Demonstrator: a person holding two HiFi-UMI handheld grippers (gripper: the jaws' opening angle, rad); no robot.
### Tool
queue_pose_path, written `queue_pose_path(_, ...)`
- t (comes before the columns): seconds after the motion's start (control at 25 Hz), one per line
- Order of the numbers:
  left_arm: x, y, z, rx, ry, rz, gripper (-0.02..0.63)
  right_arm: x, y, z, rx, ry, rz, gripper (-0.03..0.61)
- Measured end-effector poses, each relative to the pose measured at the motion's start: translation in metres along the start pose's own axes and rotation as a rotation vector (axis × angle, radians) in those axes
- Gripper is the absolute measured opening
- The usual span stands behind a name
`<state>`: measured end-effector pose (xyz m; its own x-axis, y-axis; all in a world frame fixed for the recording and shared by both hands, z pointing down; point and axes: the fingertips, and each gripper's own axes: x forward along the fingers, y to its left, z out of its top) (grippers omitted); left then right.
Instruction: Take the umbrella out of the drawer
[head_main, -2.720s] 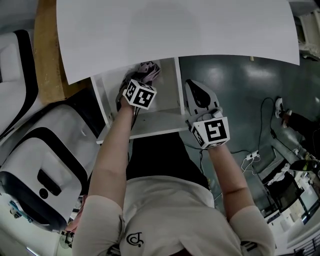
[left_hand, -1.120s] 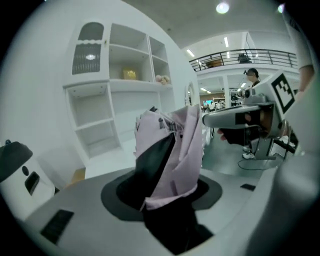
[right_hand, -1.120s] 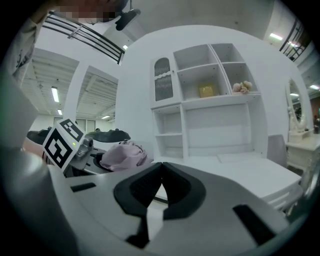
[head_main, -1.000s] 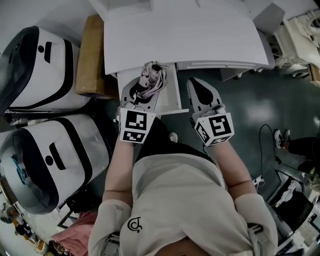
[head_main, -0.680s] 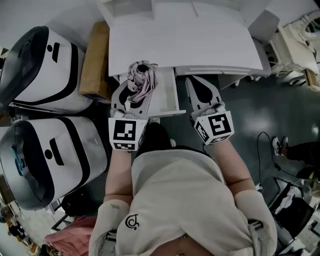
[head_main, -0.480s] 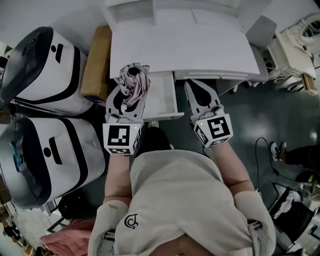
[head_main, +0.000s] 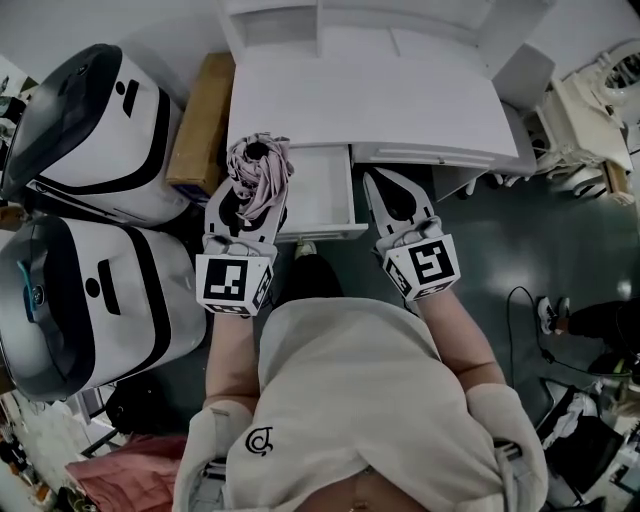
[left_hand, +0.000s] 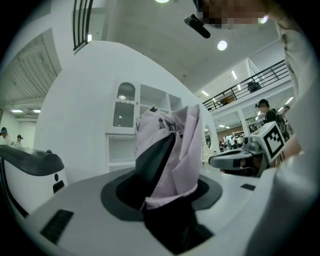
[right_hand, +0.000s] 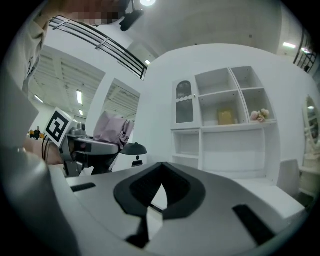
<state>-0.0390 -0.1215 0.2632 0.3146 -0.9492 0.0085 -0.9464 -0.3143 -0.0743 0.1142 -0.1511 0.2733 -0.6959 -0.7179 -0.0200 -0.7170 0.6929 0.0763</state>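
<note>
A folded pink umbrella (head_main: 259, 168) sits between the jaws of my left gripper (head_main: 255, 185), which is shut on it. In the head view it hangs over the left edge of the open white drawer (head_main: 322, 192), clear of the drawer's inside. In the left gripper view the umbrella's (left_hand: 182, 145) pink fabric bunches up between the dark pads, and my left gripper (left_hand: 169, 150) points level. My right gripper (head_main: 386, 182) hovers just right of the drawer front. Its tips meet with nothing between them, as the right gripper view (right_hand: 160, 176) shows.
The drawer belongs to a white desk (head_main: 400, 105) with shelves behind it (right_hand: 227, 117). A cardboard box (head_main: 206, 118) stands left of the desk. Two large white-and-black machines (head_main: 95, 130) (head_main: 90, 300) fill the left side. Dark floor with cables lies to the right (head_main: 520, 300).
The umbrella has come up out of the drawer in my left gripper and shifted left. Both grippers have risen and drawn back toward the body; the right one stays shut.
</note>
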Motion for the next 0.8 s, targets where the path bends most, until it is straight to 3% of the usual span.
queue_pose_path(0.8, -0.015, -0.021, 0.0, -0.014, 0.021, -0.025, 0.222, -0.015, 0.011, -0.008, 0.043, 0.01, 0.011, 0.005)
